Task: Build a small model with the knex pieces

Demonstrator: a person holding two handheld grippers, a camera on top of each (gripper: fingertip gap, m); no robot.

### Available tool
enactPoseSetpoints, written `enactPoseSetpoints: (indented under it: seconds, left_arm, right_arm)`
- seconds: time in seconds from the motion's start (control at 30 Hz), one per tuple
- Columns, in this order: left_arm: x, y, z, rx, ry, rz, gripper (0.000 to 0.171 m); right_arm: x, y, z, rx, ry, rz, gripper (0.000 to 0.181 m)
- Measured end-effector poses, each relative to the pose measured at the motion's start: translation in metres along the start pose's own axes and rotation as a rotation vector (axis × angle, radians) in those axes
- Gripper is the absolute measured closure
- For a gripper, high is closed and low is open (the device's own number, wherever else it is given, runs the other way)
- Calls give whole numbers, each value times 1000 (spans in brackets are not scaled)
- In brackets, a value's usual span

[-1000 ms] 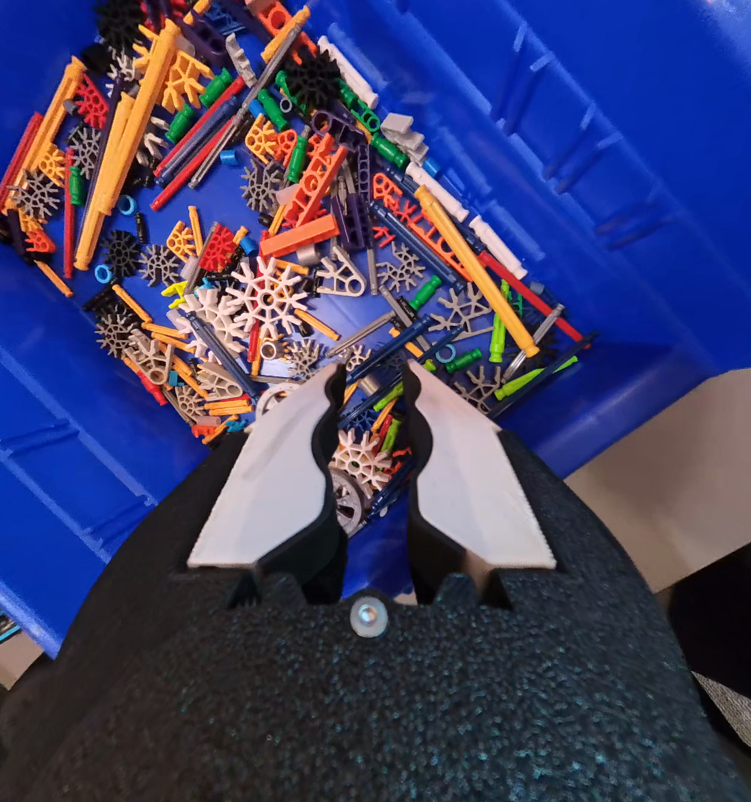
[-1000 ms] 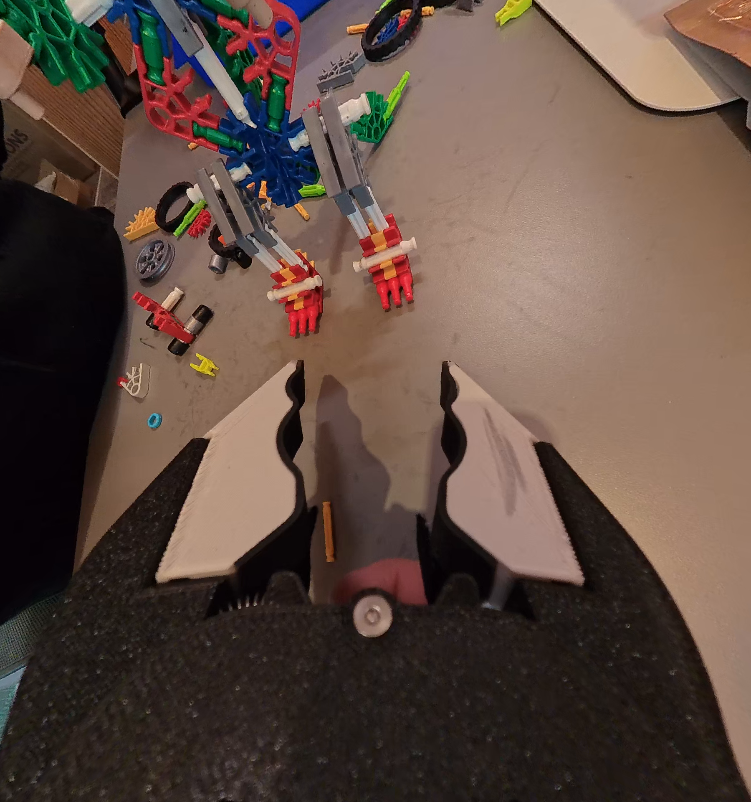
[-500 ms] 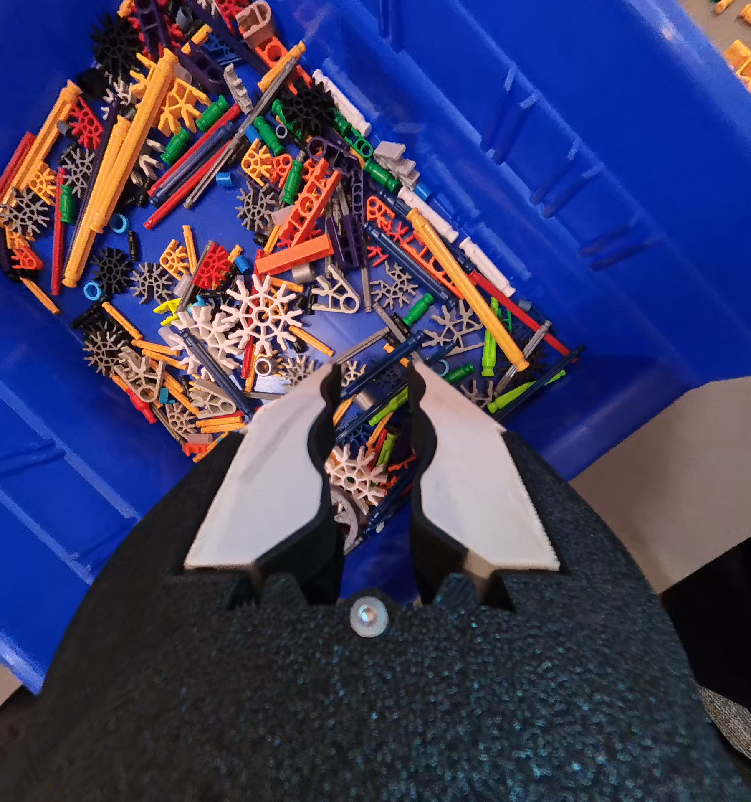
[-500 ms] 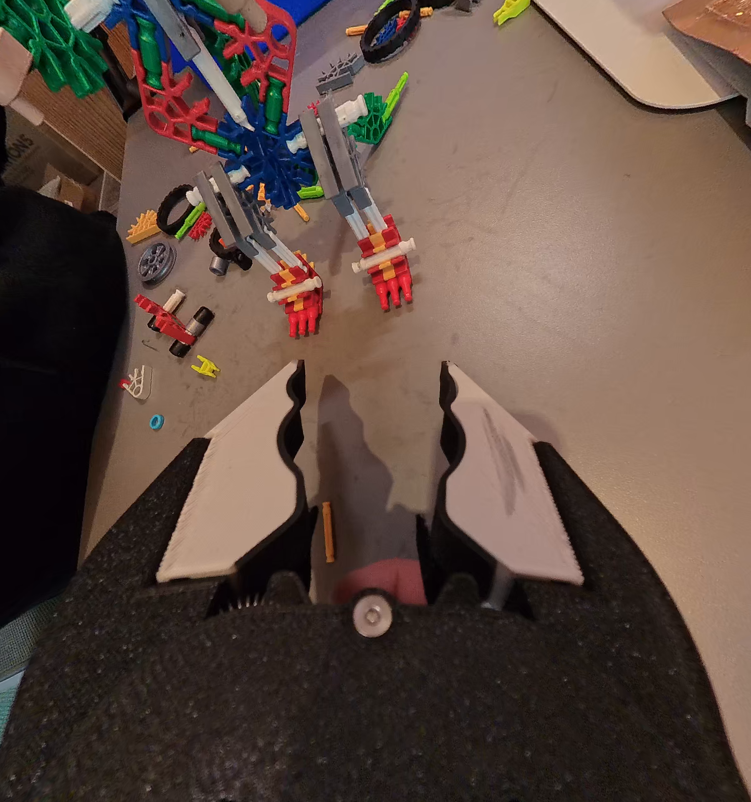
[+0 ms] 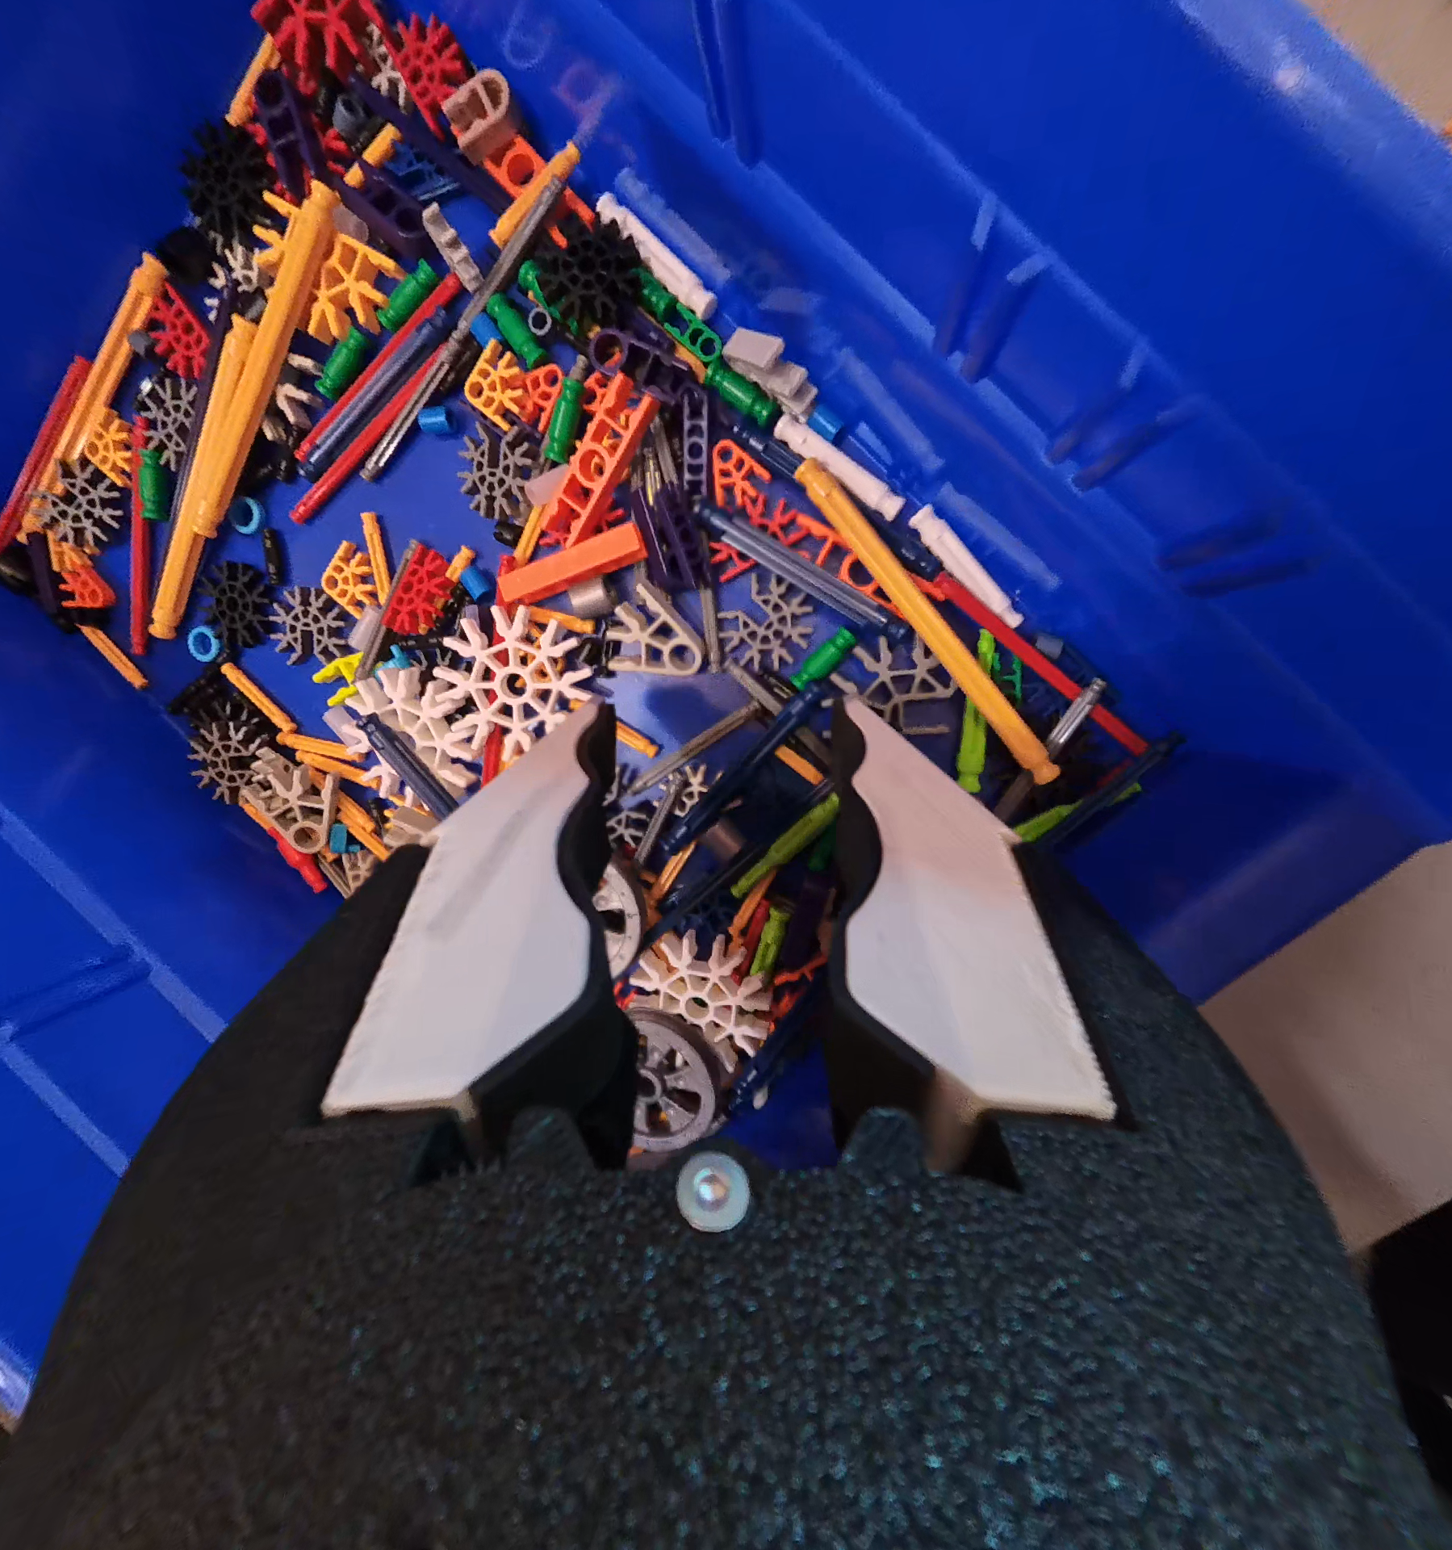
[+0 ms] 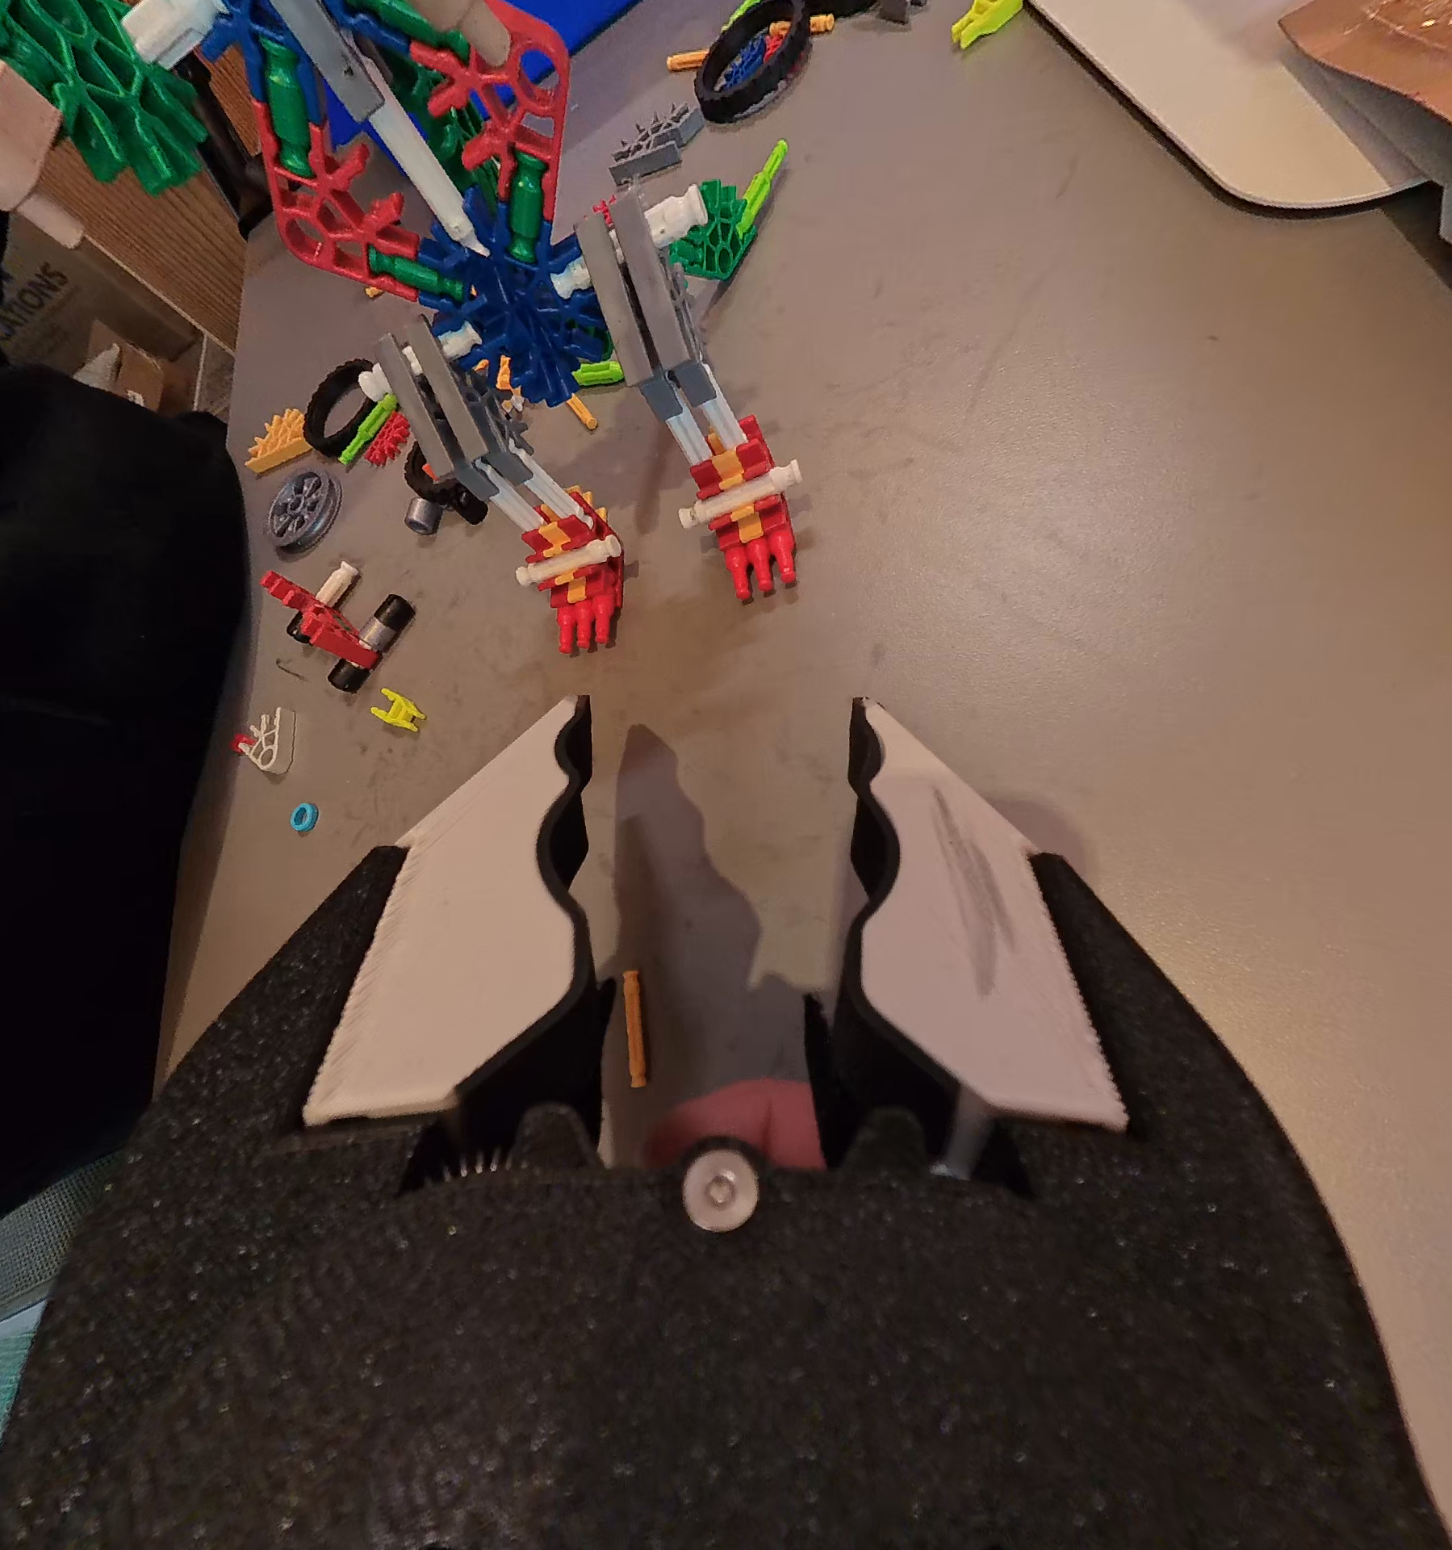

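1. Left gripper (image 5: pixel 718 738): jaws partly open, empty, hanging over the pile of loose rods and connectors in the blue bin (image 5: pixel 1125 352); white snowflake connector (image 5: pixel 513 683) just beside the left jaw.
2. Right gripper (image 6: pixel 718 713): jaws wide open, empty, over the table (image 6: pixel 1125 587); small orange rod (image 6: pixel 634 1027) lying between them, toy model (image 6: pixel 538 293) ahead.

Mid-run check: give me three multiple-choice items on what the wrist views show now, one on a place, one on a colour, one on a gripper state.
1. Left hand-held gripper is over:
A. bin
B. table
C. floor

2. The model's two feet are mainly:
A. blue
B. red
C. black

3. Right hand-held gripper is:
A. shut on a rod
B. open, empty
C. shut on a wheel

Answers:
1 A, loose parts in the blue bin fill its view.
2 B, both feet show red pieces.
3 B, bare table shows between its fingers.
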State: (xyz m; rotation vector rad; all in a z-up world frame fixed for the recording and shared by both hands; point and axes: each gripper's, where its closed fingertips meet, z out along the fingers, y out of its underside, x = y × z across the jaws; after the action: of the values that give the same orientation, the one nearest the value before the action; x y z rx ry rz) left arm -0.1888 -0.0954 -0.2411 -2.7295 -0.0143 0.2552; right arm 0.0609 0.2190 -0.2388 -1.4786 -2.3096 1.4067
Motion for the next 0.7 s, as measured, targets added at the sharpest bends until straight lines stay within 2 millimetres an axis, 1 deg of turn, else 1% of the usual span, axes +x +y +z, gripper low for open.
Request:
enactPoseSetpoints:
  seconds: [0.23, 0.53, 0.7]
  left_arm:
    - [-11, -2, 2, 11, -51, -24, 122]
    - [-46, 10, -2, -48, -247, -18, 122]
    - [-46, 8, -5, -37, -253, -21, 122]
  right_arm:
    - [0, 0, 0, 1, -3, 8, 121]
    - [1, -1, 0, 3, -8, 15, 121]
    - [1, -1, -1, 4, -12, 22, 122]
